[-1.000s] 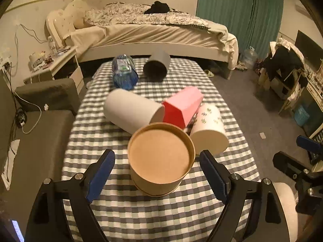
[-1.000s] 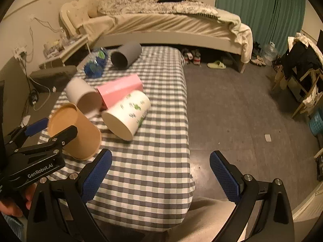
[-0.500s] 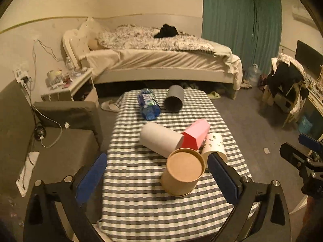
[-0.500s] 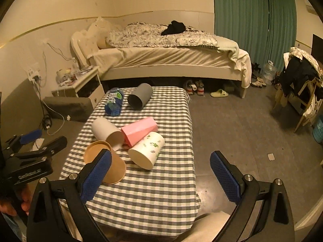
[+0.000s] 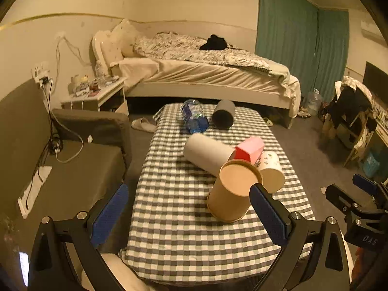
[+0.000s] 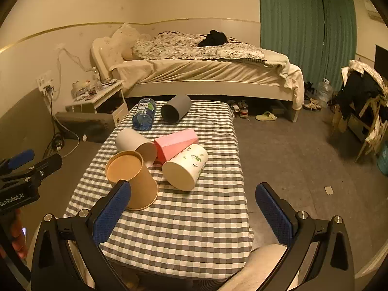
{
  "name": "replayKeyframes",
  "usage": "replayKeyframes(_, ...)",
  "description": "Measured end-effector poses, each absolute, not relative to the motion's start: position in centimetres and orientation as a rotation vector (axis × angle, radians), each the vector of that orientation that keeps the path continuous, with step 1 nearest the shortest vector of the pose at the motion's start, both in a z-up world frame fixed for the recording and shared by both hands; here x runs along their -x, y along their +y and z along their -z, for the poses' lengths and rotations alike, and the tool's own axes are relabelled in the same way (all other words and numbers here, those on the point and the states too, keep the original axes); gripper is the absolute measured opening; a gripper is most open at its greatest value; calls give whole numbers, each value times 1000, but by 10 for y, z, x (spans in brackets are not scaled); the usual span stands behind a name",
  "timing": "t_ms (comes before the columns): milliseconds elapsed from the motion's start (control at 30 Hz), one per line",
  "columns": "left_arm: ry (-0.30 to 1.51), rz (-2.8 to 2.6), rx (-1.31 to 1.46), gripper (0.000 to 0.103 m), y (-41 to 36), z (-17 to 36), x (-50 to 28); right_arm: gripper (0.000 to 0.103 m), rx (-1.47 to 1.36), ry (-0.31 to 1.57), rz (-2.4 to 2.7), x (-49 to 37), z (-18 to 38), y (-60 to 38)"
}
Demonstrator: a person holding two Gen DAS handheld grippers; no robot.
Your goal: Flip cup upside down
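A brown paper cup (image 5: 230, 194) stands upside down on the checked table (image 5: 174, 230), flat base up; it also shows in the right wrist view (image 6: 135, 181). My left gripper (image 5: 191, 215) is open and empty, held back above the table's near end, with the cup just inside its right finger. My right gripper (image 6: 191, 211) is open and empty, above the near end, the cup by its left finger.
Lying on the table: a grey-white cup (image 6: 135, 143), a pink cup (image 6: 175, 143), a white patterned cup (image 6: 185, 167), a dark grey cup (image 6: 175, 109) and a water bottle (image 6: 143, 114). A bed (image 6: 206, 72) stands behind. A sofa (image 5: 72, 169) is left of the table.
Both grippers have pulled back and up from the table. The brown cup, between the left fingers a second ago, now stands free.
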State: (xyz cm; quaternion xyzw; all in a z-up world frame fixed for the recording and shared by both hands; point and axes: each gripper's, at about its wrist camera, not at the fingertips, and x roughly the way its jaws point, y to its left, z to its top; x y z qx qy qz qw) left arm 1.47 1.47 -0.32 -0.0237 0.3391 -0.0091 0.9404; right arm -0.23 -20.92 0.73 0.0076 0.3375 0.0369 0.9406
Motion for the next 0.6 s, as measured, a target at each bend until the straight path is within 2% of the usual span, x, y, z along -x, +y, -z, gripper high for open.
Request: replayKeyframes(600,712,14,27,103,17,13,-15,103,-18,731,-88,-7,4,-200)
